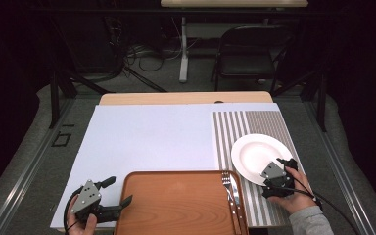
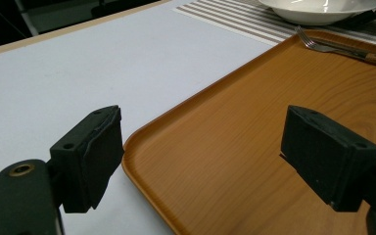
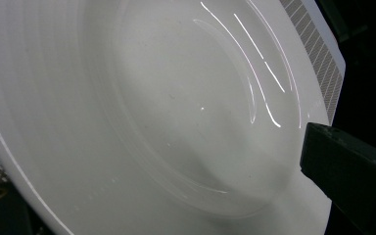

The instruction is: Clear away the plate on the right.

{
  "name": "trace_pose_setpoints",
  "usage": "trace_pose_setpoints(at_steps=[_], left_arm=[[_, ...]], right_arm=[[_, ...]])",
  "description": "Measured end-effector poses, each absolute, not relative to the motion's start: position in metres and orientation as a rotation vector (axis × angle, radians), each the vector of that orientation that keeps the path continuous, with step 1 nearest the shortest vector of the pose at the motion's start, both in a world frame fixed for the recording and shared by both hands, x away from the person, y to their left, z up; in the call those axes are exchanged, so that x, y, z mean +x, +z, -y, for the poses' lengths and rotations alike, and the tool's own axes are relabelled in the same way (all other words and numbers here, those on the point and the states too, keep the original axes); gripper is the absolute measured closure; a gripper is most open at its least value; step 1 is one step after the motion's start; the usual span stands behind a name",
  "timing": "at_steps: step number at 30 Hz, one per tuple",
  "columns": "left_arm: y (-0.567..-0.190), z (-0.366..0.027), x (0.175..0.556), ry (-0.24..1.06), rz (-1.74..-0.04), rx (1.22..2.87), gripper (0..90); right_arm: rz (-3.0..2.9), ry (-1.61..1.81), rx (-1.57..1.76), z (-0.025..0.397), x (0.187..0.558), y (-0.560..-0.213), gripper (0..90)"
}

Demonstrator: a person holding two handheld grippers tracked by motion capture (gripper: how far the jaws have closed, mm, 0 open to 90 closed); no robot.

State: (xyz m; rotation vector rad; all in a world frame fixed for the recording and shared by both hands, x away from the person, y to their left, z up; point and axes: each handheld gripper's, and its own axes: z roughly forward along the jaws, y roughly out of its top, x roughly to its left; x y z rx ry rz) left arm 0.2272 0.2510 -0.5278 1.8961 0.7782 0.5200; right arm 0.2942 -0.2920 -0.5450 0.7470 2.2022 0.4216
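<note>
A white plate (image 1: 254, 154) (image 3: 152, 98) lies on a striped placemat (image 1: 235, 127) at the table's right. My right gripper (image 1: 280, 169) (image 3: 166, 186) stands open at the plate's near right rim: one jaw lies over the plate and the other is mostly hidden beneath it. A wooden tray (image 1: 176, 205) (image 2: 254, 98) sits at the front centre, with a fork (image 1: 230, 188) (image 2: 333, 45) along its right side. At the tray's near left corner my left gripper (image 1: 120, 191) (image 2: 200, 142) is open, one jaw over the tray and one over the white surface, holding nothing.
A white board (image 1: 147, 137) covers most of the tabletop, bare to the left of and behind the tray. Beyond the table's far edge stand a black chair (image 1: 249, 49) and another table's leg (image 1: 183, 49), with cables on the floor.
</note>
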Motion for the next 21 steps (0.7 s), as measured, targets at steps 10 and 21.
trace_pose_setpoints(at_steps=[10,21], left_arm=[[-0.528,-0.251,0.227,0.521,-0.779,1.895,15.9],[-0.528,-0.25,0.227,0.522,-0.781,1.897,15.9]], right_arm=[[-2.251,0.425,0.787,0.293,0.3,-0.525,14.7],[-2.348,0.363,0.71,0.291,0.304,-0.515,28.7]])
